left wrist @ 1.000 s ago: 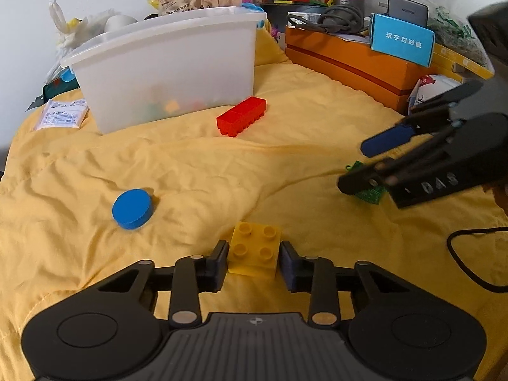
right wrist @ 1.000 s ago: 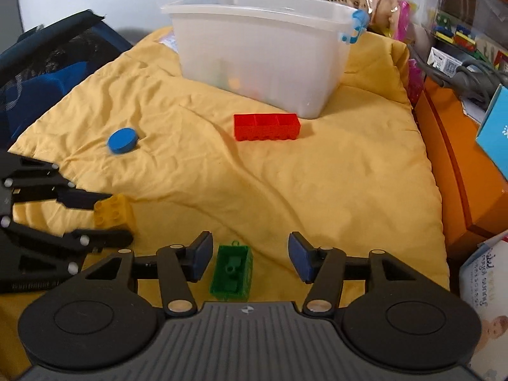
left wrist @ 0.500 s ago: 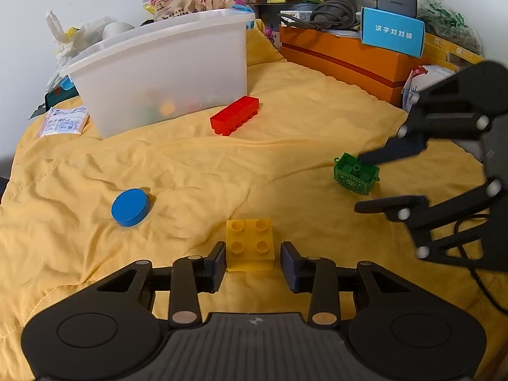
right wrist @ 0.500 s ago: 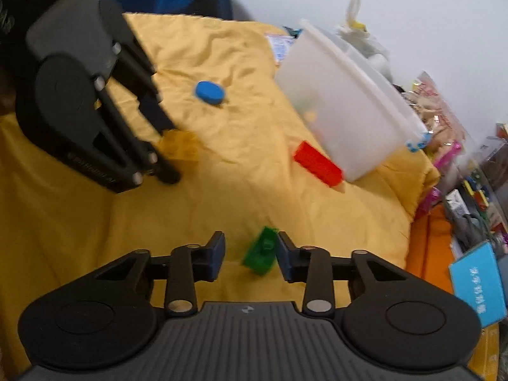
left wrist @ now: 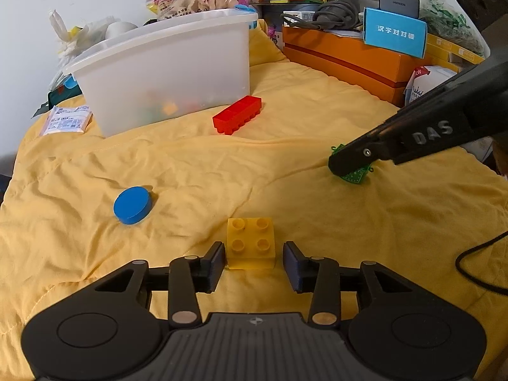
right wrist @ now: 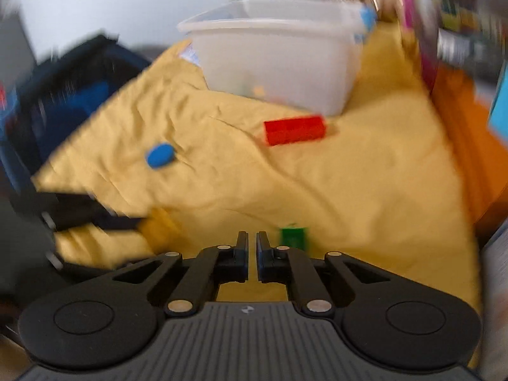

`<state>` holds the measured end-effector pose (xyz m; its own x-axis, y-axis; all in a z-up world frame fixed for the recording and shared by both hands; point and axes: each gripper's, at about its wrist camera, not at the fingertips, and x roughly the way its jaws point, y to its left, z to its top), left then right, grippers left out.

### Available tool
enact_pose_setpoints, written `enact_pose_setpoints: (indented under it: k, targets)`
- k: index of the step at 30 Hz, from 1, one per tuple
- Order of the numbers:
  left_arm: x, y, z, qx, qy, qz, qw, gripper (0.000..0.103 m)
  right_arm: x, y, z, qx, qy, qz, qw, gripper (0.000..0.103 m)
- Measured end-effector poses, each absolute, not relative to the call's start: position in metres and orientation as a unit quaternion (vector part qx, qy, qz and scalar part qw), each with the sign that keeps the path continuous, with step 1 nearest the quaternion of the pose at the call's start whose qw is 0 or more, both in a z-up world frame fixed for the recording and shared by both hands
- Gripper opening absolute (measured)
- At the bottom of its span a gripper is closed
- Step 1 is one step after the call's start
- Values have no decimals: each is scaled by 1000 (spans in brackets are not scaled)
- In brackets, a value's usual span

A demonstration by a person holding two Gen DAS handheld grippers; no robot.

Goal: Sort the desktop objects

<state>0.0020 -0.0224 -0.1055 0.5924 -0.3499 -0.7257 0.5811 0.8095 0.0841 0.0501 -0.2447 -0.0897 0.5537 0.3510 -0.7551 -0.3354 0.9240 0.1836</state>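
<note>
A yellow brick (left wrist: 250, 247) lies on the yellow cloth between the jaws of my left gripper (left wrist: 254, 263). Those jaws are opening, and a gap shows beside the right pad. My right gripper (right wrist: 252, 244) is shut with nothing between its fingers. A small green brick (right wrist: 293, 238) lies on the cloth just right of its fingertips. In the left wrist view the right gripper (left wrist: 349, 158) covers part of the green brick (left wrist: 354, 176). A red long brick (left wrist: 237, 115) and a blue disc (left wrist: 132, 204) lie farther out. The white bin (left wrist: 165, 70) stands behind them.
An orange box (left wrist: 343, 60) with a blue carton (left wrist: 395, 31) on it borders the cloth at the right. A black cable (left wrist: 476, 266) loops at the right edge. A white packet (left wrist: 66, 123) lies left of the bin. Clutter lines the back wall.
The right gripper's jaws closed; the green brick, between them before, now lies just outside to the right. The right view swung and blurred. The left jaws widened a little around the yellow brick.
</note>
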Motion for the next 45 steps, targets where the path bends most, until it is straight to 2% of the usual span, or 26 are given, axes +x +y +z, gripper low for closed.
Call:
enact_pose_setpoints:
  k: [2,5,13,14,17,22,25,27,30,35,39,43,44,45]
  targets:
    - [2,-22,-105,160,365,-266,878,45,45,-235,-89,-52,416,161,893,11]
    - [1,-21,-106,160,364,-267,878,45,30,-220,-86,-143,378,160,901,30]
    - [0,-22,-105,162,364,-265,878,47,27,-203,-119,-274,374,128,877,30]
    - [0,-22,-105,162,364,-265,878,47,33,-207,-121,-267,385,121,875,23]
    - [0,-22,-105,163,363,-264,878,47,42,-228,-113,-178,415,118,884,23]
    - [2,-21,-107,160,366,-263,878,48,52,-254,-98,69,453,207,864,23]
    - [2,-21,-107,161,365,-264,878,48,60,-260,-114,133,478,207,843,24]
    - [2,-21,-107,160,366,-264,878,48,60,-266,-120,157,485,198,837,29]
    - [3,-21,-107,156,369,-262,878,48,49,-268,-113,111,458,166,866,44]
    - [9,-22,-106,136,381,-258,878,48,42,-268,-98,53,420,157,892,45]
    - [10,-23,-106,132,380,-256,879,49,34,-250,-93,1,409,179,895,55]
    - [10,-25,-107,135,375,-256,881,47,38,-231,-105,-48,423,177,887,55]
    - [10,-25,-107,134,374,-255,882,42,39,-229,-109,-49,429,180,884,54]
    - [10,-25,-107,134,372,-250,884,34,41,-228,-112,-50,435,182,881,47]
